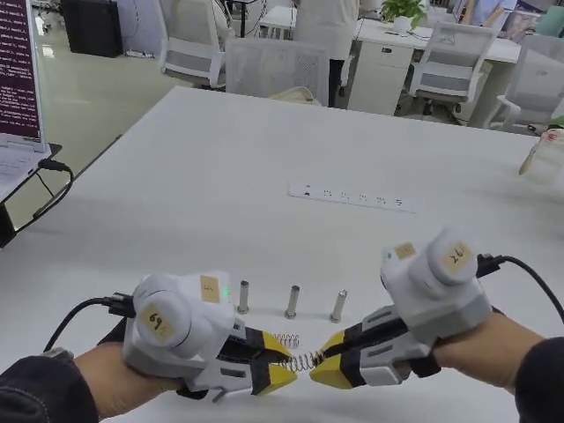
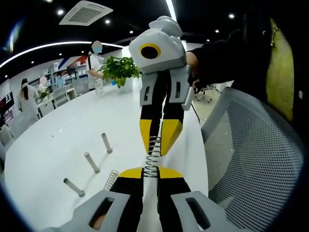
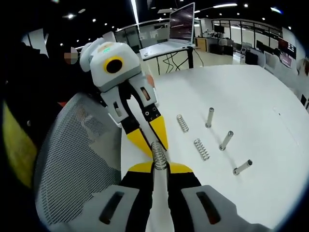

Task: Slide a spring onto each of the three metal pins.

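Barely begun — pinches one spring (image 1: 304,359) between left gripper (image 1: 284,370) and right gripper (image 1: 319,370), both pairs of jaws clamped on it, all three pins (image 1: 293,301) bare, two loose springs (image 3: 201,149) on the counter (image 1: 220,176).

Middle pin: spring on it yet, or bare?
Bare. The middle pin stands upright with no coil around it; one spring is held between the left gripper and right gripper.

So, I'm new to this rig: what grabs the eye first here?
The left gripper and right gripper pinch one spring between their yellow tips at the table's near edge. Beyond stand three bare pins in a row, with two loose springs lying beside them.
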